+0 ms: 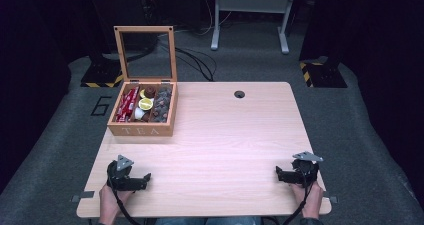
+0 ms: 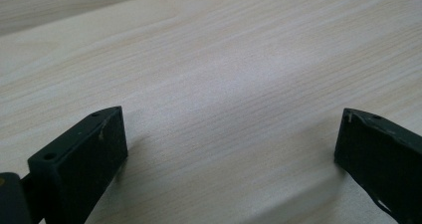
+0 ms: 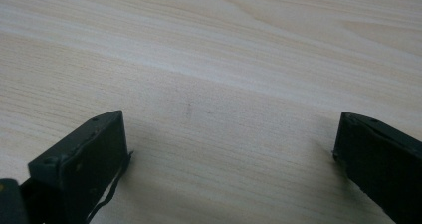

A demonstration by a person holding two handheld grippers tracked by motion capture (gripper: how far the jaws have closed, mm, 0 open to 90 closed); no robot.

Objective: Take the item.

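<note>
Both grippers sit parked at the near edge of the table (image 1: pixel 220 130), nothing picked up yet. Left gripper (image 1: pixel 142 179) rests low on the wood w/ jaws spread wide, bare tabletop between them in its own view (image 2: pixel 231 149). Right gripper (image 1: pixel 281 174) same deal: jaws apart, holding nothing, just wood grain between them (image 3: pixel 229 149).

Wooden tea box (image 1: pixel 142 116) stands at the far left of the table, well apart from both grippers, glass-paned lid (image 1: pixel 145 54) up and leaning back. Inside, 3 compartments: red packets (image 1: pixel 127 104) on the left, yellow-topped capsules (image 1: pixel 145 104) in the middle, dark wrapped pieces (image 1: pixel 162 105) on the right.

Looks like the very start, I'd say: box open, contents seemingly untouched, rest of table bare. Reach, grab and whatever follows are all yet to do.
</note>
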